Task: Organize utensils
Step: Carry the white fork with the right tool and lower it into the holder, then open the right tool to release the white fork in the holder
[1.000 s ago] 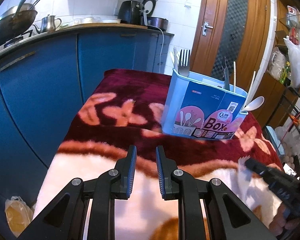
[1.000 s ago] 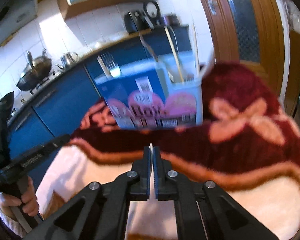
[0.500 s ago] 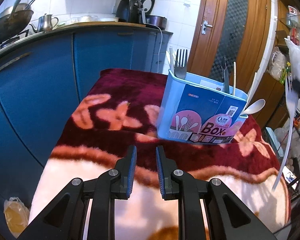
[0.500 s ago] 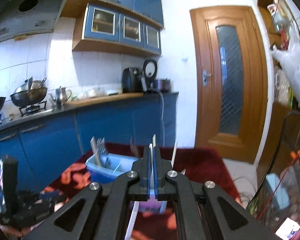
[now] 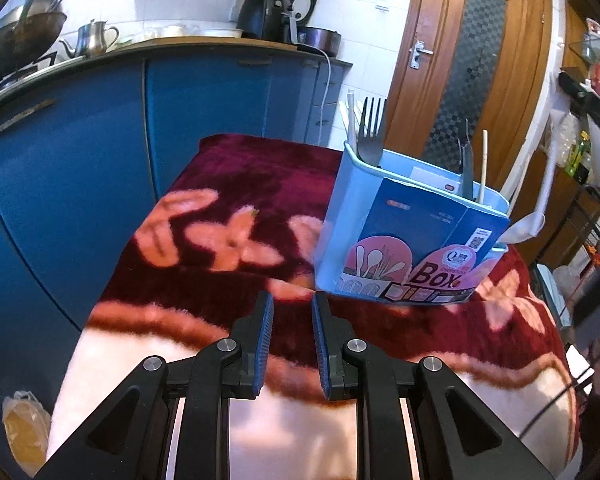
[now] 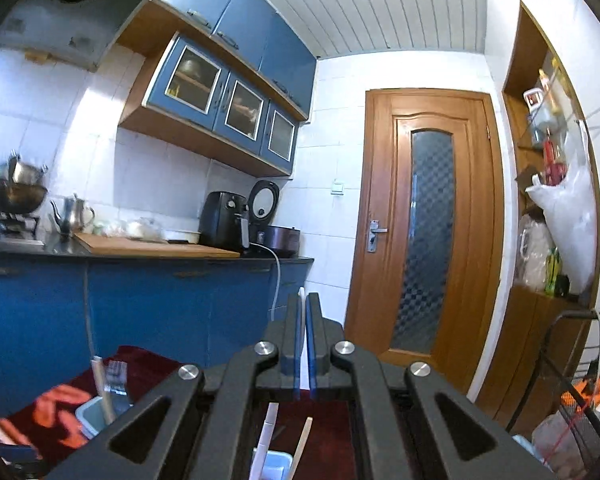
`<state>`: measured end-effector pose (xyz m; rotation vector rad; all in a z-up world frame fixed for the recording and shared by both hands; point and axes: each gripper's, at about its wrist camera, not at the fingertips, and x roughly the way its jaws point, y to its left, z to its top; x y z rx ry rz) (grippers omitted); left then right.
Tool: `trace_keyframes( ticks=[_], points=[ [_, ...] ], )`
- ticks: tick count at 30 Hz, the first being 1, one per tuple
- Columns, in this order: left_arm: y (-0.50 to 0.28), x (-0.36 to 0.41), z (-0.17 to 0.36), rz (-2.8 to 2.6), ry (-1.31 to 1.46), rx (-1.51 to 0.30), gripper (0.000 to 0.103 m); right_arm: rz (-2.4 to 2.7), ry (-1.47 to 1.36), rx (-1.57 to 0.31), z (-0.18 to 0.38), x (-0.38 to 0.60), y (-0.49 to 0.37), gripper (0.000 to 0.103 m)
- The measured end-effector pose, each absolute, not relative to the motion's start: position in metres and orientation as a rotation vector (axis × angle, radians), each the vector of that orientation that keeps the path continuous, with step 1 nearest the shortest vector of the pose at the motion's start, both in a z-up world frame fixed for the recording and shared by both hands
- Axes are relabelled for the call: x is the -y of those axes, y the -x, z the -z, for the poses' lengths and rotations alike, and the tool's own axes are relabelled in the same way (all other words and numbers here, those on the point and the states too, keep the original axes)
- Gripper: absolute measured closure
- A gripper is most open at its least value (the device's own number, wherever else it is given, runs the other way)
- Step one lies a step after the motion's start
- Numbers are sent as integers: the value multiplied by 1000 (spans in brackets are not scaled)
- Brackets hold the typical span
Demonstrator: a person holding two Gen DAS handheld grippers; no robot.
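A light blue utensil box (image 5: 412,236) stands on the red and cream blanket (image 5: 228,240). It holds a metal fork (image 5: 372,128), a knife (image 5: 466,168), a chopstick (image 5: 483,164) and a white spoon (image 5: 528,224). My left gripper (image 5: 292,312) is open and empty, low over the blanket just in front of the box. My right gripper (image 6: 302,312) is shut on a thin white utensil (image 6: 301,292), whose handle (image 6: 266,436) hangs down over the box (image 6: 276,464). It is raised high above the box.
Blue kitchen cabinets (image 5: 100,140) run along the left with a wok (image 5: 16,36), kettle (image 5: 92,36) and air fryer (image 5: 264,16) on the counter. A wooden door (image 5: 464,80) is behind the box. A wire rack (image 5: 580,232) stands at the right.
My right gripper has lifted the white utensil off the blanket and risen to above the box, tilting its view up. My left gripper has hardly moved.
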<state>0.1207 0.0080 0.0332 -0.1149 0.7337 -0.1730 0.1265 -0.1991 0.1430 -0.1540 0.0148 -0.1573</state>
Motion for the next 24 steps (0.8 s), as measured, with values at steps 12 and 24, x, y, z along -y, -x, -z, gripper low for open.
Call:
trace_keyframes(
  ticks=[12, 24],
  points=[
    [-127, -8, -27, 168, 127, -743, 83, 44, 116, -184, -96, 201, -147, 100],
    [-114, -9, -43, 169, 127, -702, 83, -63, -87, -216, -128, 224, -112, 61]
  ],
)
